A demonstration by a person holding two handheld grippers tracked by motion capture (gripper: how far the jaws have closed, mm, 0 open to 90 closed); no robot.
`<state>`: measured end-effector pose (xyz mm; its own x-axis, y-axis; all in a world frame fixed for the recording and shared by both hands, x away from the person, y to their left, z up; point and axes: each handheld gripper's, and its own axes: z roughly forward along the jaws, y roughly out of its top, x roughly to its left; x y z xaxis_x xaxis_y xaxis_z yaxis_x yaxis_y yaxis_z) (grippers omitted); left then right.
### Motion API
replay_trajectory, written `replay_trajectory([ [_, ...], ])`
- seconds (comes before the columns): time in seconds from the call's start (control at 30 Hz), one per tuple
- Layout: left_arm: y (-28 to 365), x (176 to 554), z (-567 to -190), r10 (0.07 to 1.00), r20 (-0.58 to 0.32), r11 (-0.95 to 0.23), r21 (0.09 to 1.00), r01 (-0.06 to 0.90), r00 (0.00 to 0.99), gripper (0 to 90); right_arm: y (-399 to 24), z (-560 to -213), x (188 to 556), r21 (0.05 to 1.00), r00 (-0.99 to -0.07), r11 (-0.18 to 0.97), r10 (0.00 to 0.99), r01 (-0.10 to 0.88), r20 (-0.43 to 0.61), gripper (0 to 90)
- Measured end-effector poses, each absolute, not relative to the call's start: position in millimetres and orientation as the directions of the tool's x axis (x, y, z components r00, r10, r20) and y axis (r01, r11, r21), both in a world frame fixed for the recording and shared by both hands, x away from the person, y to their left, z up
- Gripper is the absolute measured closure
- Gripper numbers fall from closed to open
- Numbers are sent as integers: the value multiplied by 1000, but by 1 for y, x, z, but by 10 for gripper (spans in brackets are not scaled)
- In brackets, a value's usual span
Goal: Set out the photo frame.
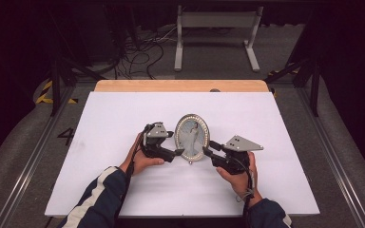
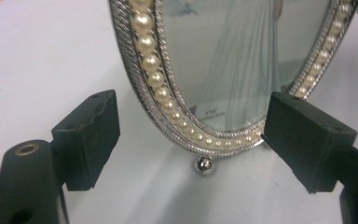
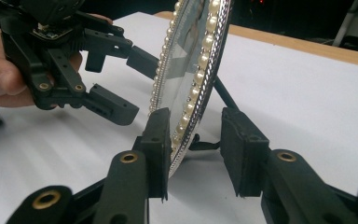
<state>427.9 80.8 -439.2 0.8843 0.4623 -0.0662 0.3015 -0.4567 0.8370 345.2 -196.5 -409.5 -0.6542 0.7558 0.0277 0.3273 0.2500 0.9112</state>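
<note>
Navy sleeves with white stripes; black claws [image 1: 177,153] [image 1: 208,151] with grey three-cornered plates, brass-ringed pivots, trailing cables.

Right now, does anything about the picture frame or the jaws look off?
Nothing looks damaged or spilled. The oval pearl-rimmed frame stands upright on the white table, leaning back on its rear strut. The left gripper and right gripper bracket its lower rim with open jaws.

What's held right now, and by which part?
Nothing is firmly held. The oval pearl-rimmed picture frame stands on the table. The right gripper straddles its lower edge with a gap at one jaw; the left gripper is open around its bottom rim.
</note>
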Motion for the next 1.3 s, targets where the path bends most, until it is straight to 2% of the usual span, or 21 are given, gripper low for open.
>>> replay_trajectory([
  [0.3,76,427,-437,467,-51,-459,839,292,883,251,-197,-411,343,924,-664,229,747,308,36,810],
  [0.33,76,426,-437,466,-56,-456,840,294,883,284,-197,-411,343,923,-663,231,748,306,32,812],
  [0.43,75,426,-437,468,-57,-460,837,298,882,303,-197,-411,343,923,-664,232,747,308,34,815],
  [0.6,78,425,-436,483,-18,-489,824,287,875,415,-197,-411,343,923,-664,234,747,306,31,815],
  [1.0,79,421,-437,472,28,-550,791,269,881,427,-196,-411,344,923,-653,230,756,307,29,815],
  [1.3,82,419,-438,461,26,-561,783,269,887,427,-195,-412,344,927,-641,220,767,304,28,812],
])
